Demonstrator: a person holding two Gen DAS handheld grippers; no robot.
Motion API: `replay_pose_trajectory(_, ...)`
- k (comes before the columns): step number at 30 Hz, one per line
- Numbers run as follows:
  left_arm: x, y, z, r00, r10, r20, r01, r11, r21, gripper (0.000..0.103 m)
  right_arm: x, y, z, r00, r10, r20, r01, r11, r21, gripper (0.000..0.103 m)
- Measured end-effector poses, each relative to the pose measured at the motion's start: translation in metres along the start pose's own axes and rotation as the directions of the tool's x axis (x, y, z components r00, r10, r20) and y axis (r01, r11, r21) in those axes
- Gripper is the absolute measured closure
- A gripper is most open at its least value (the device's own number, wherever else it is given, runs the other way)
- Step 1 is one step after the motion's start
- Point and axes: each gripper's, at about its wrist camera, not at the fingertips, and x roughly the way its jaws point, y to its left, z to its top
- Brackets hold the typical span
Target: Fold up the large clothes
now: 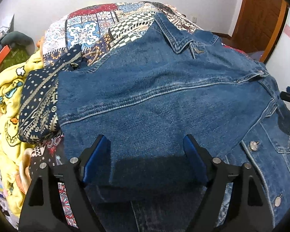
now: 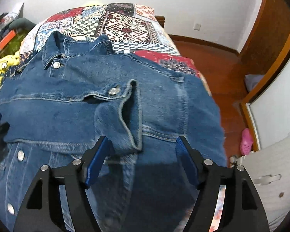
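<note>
Denim jacket (image 1: 164, 100) lies front-up across the bed (image 2: 125, 27), over a patchwork bedspread (image 1: 87, 31), collar (image 2: 54, 52) towards the far wall

Both sleeves look already brought in over the chest: left sleeve (image 1: 141, 96) runs flat across the body, right sleeve's cuff (image 2: 121, 123) ends in a loose curl with its button showing

Left tool (image 1: 145, 154) wide open, nothing between its pads, low over the jacket body; touching or just clear, can't tell

Right tool (image 2: 139, 152) also spread wide, empty, the curled cuff lying just ahead of its left pad

Step in hand, by my reading: sleeves folded, grip let go, lengthwise fold not yet made

Next move likely calls for taking hold of the hem on both sides and carrying it up to the collar; the curled cuff wants flattening first or it will bunch

Hem hidden under both tools, cut off at the bottom edge. Right view blurred along the jacket's right side. Yellow blanket (image 1: 7, 104) and a navy patterned cloth (image 1: 38, 100) crowd the left
</note>
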Motion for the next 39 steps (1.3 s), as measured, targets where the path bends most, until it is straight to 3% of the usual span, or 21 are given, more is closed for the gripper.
replay_pose_trajectory(4,-0.021,-0.001,0.010,0.998,-0.011,0.054,0.011,1.000,-0.012,0.022,-0.018,-0.016,-0.007,0.999,0.000,0.034,-0.001,0.999,0.035,0.033)
replay_pose_trajectory(12,-0.052,-0.011,0.024,0.988,-0.064,0.142,0.069,0.997,-0.034,0.022,-0.027,-0.080,-0.046,0.994,0.113,0.008,-0.111,0.954,0.278,0.032)
replay_pose_trajectory(16,-0.050,-0.018,0.024,0.987,-0.092,0.135,0.099,0.994,-0.045,0.022,-0.005,-0.110,-0.070,0.977,0.210,-0.036,-0.174,0.885,0.433,0.032)
replay_pose_trajectory(23,-0.047,-0.021,0.022,0.988,-0.096,0.118,0.103,0.993,-0.060,0.022,0.036,-0.131,-0.085,0.935,0.354,-0.016,-0.268,0.736,0.621,0.029)
replay_pose_trajectory(25,-0.047,-0.019,0.022,0.989,-0.089,0.118,0.097,0.993,-0.069,0.022,0.043,-0.134,-0.083,0.937,0.348,0.002,-0.268,0.718,0.642,0.028)
replay_pose_trajectory(32,-0.044,-0.007,0.021,0.992,-0.075,0.102,0.086,0.990,-0.111,0.022,0.064,-0.139,-0.068,0.962,0.269,0.043,-0.230,0.719,0.656,0.028)
replay_pose_trajectory(34,-0.043,-0.007,0.019,0.993,-0.072,0.096,0.083,0.990,-0.113,0.022,0.067,-0.146,-0.069,0.966,0.250,0.060,-0.225,0.708,0.669,0.031)
replay_pose_trajectory(35,-0.043,-0.007,0.018,0.993,-0.068,0.093,0.078,0.991,-0.107,0.022,0.068,-0.148,-0.069,0.967,0.242,0.077,-0.228,0.691,0.686,0.038)
replay_pose_trajectory(37,-0.043,-0.007,0.017,0.994,-0.053,0.094,0.062,0.994,-0.095,0.022,0.065,-0.150,-0.067,0.976,0.205,0.077,-0.200,0.692,0.693,0.055)
replay_pose_trajectory(39,-0.044,-0.008,0.015,0.994,-0.044,0.098,0.052,0.995,-0.082,0.022,0.057,-0.149,-0.063,0.986,0.156,0.062,-0.156,0.714,0.683,0.081)
